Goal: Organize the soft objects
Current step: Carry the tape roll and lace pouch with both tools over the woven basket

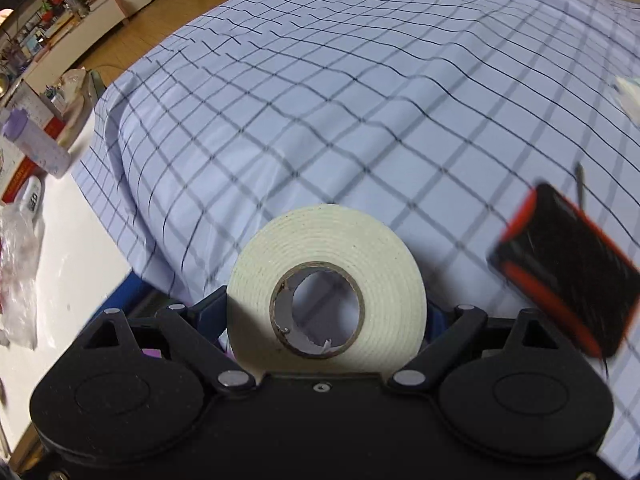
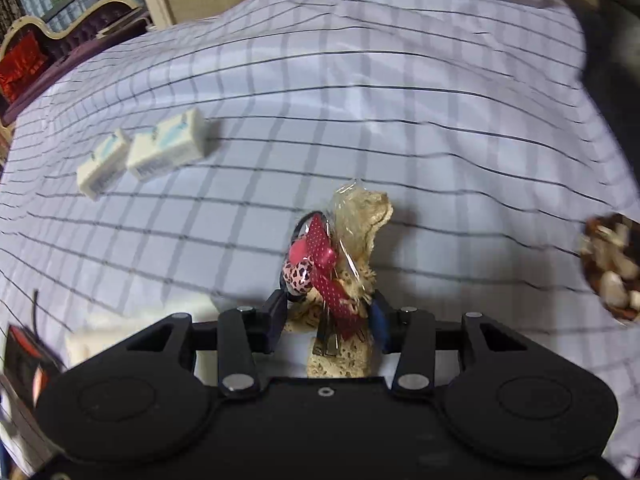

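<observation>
Both wrist views close above, angled down; shared checked bedsheet (image 1: 360, 100), black-red case (image 1: 568, 268)

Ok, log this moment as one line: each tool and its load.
left tool: shut on foam tape roll | right tool: shut on wrapped lace bundle | both over checked sheet

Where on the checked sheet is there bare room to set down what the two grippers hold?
The checked sheet is bare across the wide middle, between the two white packs and the bowl at the right edge. The left wrist view shows an open stretch beyond the tape roll, left of the black-and-orange case. It is crowded around that case and the packs.
</observation>
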